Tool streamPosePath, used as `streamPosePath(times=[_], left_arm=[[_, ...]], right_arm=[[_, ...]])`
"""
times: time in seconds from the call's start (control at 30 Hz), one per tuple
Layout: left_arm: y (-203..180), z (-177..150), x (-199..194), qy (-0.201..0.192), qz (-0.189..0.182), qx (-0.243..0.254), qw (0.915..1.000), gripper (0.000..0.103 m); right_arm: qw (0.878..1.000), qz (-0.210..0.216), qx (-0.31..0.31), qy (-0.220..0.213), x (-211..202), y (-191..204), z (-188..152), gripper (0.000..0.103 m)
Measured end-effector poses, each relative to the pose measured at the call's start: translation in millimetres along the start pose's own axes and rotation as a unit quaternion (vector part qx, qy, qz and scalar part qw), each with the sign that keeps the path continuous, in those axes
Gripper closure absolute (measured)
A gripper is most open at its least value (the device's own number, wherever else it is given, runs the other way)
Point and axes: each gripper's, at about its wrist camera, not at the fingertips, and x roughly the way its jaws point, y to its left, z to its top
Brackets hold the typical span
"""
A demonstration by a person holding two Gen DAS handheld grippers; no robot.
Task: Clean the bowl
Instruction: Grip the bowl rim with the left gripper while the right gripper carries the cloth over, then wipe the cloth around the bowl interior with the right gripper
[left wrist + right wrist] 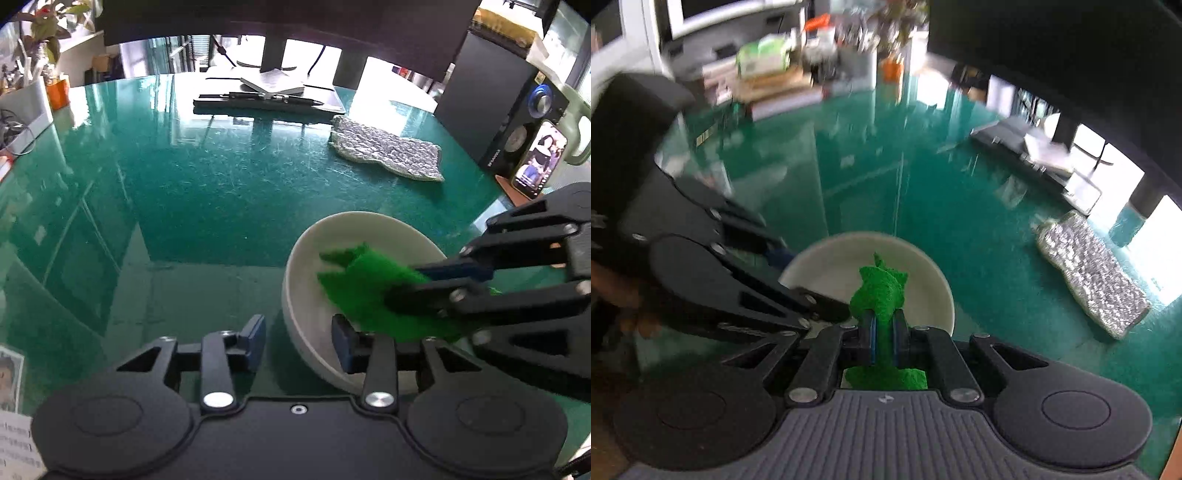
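My right claw [882, 328] is pinched on one green cloth [881, 291], whose free end hangs inside the single white bowl [934, 273]. My left claw [299, 341] straddles the bowl's near-left rim, fingers spread, one outside and one inside; contact unclear. The bowl sits near, right of centre, on the green table [207, 184]. One silver scouring pad [388, 151] lies far right, well apart. Open table left and far of the bowl. The right claw enters from the right, angled down.
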Motion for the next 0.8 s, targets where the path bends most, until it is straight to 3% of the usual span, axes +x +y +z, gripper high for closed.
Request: streamPosePath(times=[0.03,0.13,0.17,0.3,0.4,0.57,0.67,0.8], left_arm=[[-1.4,0.7,0.6,0.004,-0.005,-0.002,1.0000,0.064],[-5.8,1.9,2.9,0.018,-0.032,-0.001,0.9993,0.082],[-7.2,2.1,3.8,0.023,-0.041,0.001,0.9989,0.084],[-13.1,3.3,7.1,0.042,-0.080,0.006,0.9959,0.086],[-17.3,3.9,9.8,0.055,-0.105,0.009,0.9929,0.084],[-26.1,8.1,14.6,0.062,-0.088,0.031,0.9937,0.081],[-32.1,7.0,17.7,0.054,-0.076,0.037,0.9949,0.080],[-34.8,5.2,18.6,0.051,-0.073,0.039,0.9953,0.078]], right_arm=[[1.000,-0.002,-0.004,0.008,2.3,0.7,-1.6,0.095],[0.999,-0.002,-0.020,0.026,-5.9,9.7,-13.4,0.095],[0.999,0.000,-0.026,0.034,-9.2,11.6,-17.2,0.095],[0.997,0.014,-0.052,0.063,-20.5,19.1,-33.7,0.094],[0.995,0.013,-0.077,0.060,-24.6,26.0,-41.6,0.094],[0.993,0.010,-0.105,0.057,-16.8,22.0,-37.3,0.093],[0.991,-0.044,-0.115,0.047,-13.2,14.5,-34.4,0.095],[0.989,-0.041,-0.133,0.051,-19.2,22.2,-42.7,0.093]])
